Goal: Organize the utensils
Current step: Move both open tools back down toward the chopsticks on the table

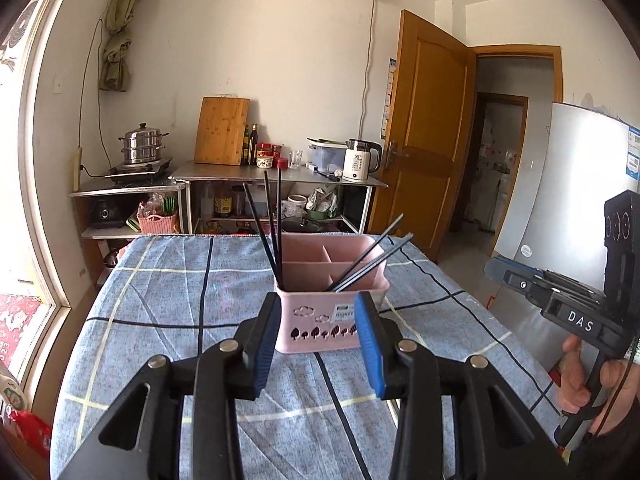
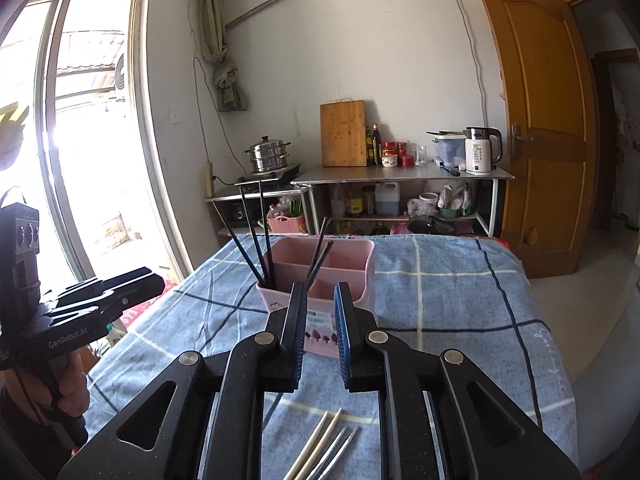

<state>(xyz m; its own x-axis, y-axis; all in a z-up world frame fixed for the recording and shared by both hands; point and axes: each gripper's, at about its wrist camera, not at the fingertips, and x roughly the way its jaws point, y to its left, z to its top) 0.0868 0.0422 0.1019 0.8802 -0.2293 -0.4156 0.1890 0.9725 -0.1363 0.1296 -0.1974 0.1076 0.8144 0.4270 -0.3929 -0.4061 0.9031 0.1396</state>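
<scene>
A pink divided utensil holder [image 1: 320, 332] stands on the blue checked tablecloth [image 1: 160, 320]. Black chopsticks [image 1: 272, 224] stand in its left compartment, and more black chopsticks [image 1: 376, 256] lean right from another compartment. My left gripper [image 1: 318, 312] is open and empty, with the jaws just in front of the holder. My right gripper [image 2: 320, 300] is open with a narrower gap and empty, in front of the holder [image 2: 320, 264]. Below it, pale chopsticks [image 2: 316, 444] and metal chopsticks [image 2: 336, 452] lie on the cloth, with a black chopstick [image 2: 274, 406] next to them.
The right gripper's body [image 1: 576, 312] hangs off the table's right edge in the left wrist view; the left gripper's body [image 2: 80, 308] shows at the left edge. Behind the table stand metal shelves [image 1: 280, 184] with a steamer pot, a cutting board and a kettle. A wooden door [image 1: 424, 140] is open.
</scene>
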